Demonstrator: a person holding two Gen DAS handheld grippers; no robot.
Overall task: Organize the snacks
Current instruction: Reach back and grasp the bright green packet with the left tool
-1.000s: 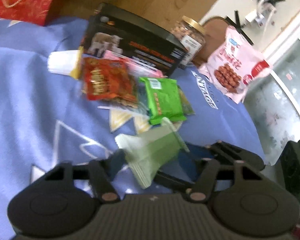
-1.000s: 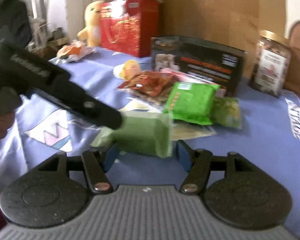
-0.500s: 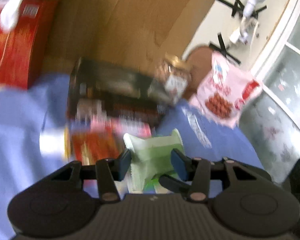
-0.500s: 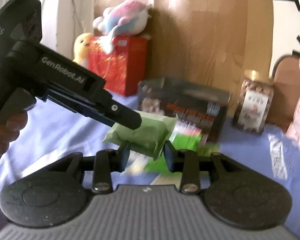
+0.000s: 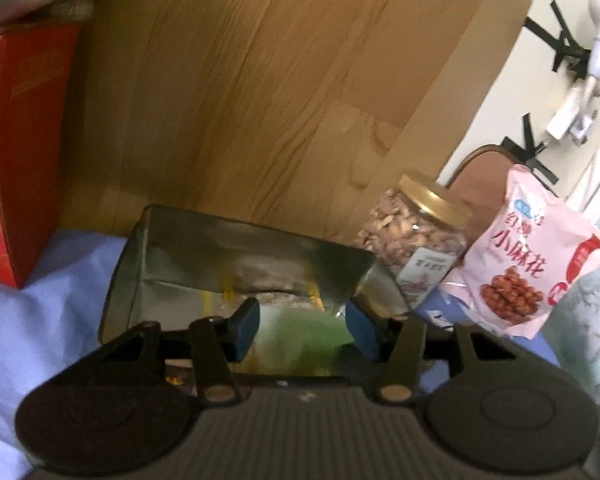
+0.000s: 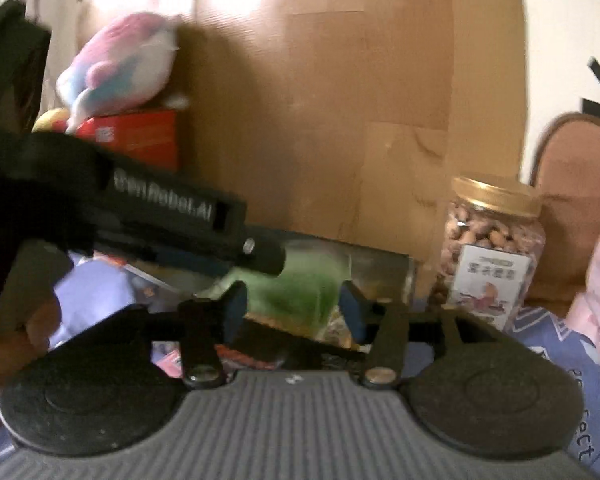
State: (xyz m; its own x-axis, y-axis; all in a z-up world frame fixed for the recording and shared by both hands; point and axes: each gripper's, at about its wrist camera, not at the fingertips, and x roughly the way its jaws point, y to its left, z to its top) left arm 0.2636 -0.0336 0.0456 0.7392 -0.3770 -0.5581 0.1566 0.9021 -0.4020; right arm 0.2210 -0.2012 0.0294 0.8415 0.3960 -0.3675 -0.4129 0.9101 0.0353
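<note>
Left tongs [image 5: 302, 326] grasp a green packet [image 5: 300, 334] over the open box [image 5: 235, 264]; right tongs [image 6: 289, 310] released; best freed low inside.

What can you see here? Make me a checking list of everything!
Surface: blue cloth, wrinkled.
Job's things: green packet held at the open box; jar with a gold lid; pink bag beside the jar.
Clutter: red box; plush toy on top of it.
Grippers: left gripper grips the packet; right gripper has its pads on either side of the packet, grip too blurred to tell.
Cables: white plug and cord on the wall.
Surroundings: wooden board behind; black tape on the wall.
</note>
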